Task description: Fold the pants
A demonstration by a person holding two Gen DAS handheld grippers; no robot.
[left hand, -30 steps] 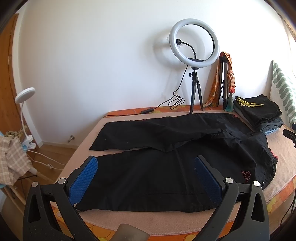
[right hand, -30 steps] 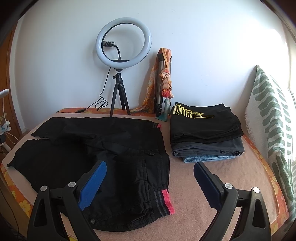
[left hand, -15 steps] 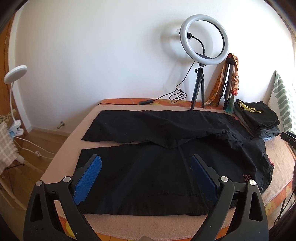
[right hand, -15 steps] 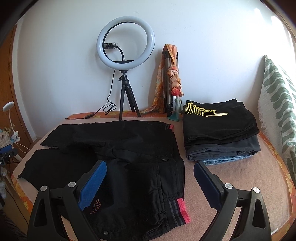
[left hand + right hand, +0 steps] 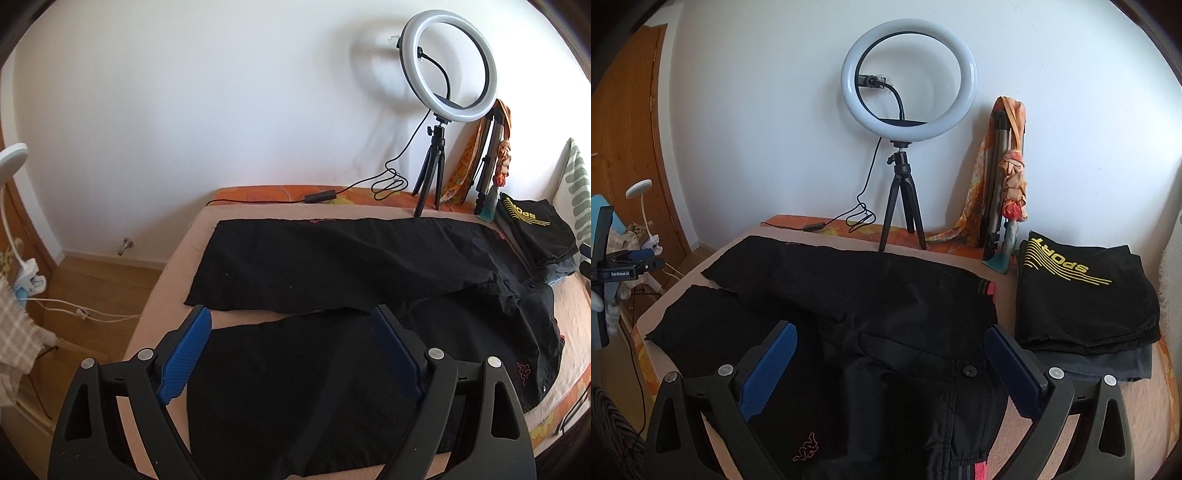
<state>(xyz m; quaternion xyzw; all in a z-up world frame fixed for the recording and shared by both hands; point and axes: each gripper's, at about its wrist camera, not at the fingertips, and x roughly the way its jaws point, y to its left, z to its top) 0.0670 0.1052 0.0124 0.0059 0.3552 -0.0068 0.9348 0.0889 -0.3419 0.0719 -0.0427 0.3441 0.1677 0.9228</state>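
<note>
- Left wrist view: black pants [image 5: 351,295] spread flat across the middle of the frame on the pink-covered bed [image 5: 166,295], legs reaching toward the left, waist at the right edge.
- Left gripper [image 5: 291,354] at lower centre, blue pads wide apart, grasping nothing, framing the nearer trouser leg.
- Ring light [image 5: 448,66] on a small tripod in the upper right, against the white wall.
- Right wrist view: right gripper [image 5: 890,373] at lower centre, likewise spread, nothing between the pads, over the waist of the pants [image 5: 868,314].
- Folded clothes stack [image 5: 1086,299] at right, just beside the waistband, not touching.
- Ring light [image 5: 908,77] at top centre.
</note>
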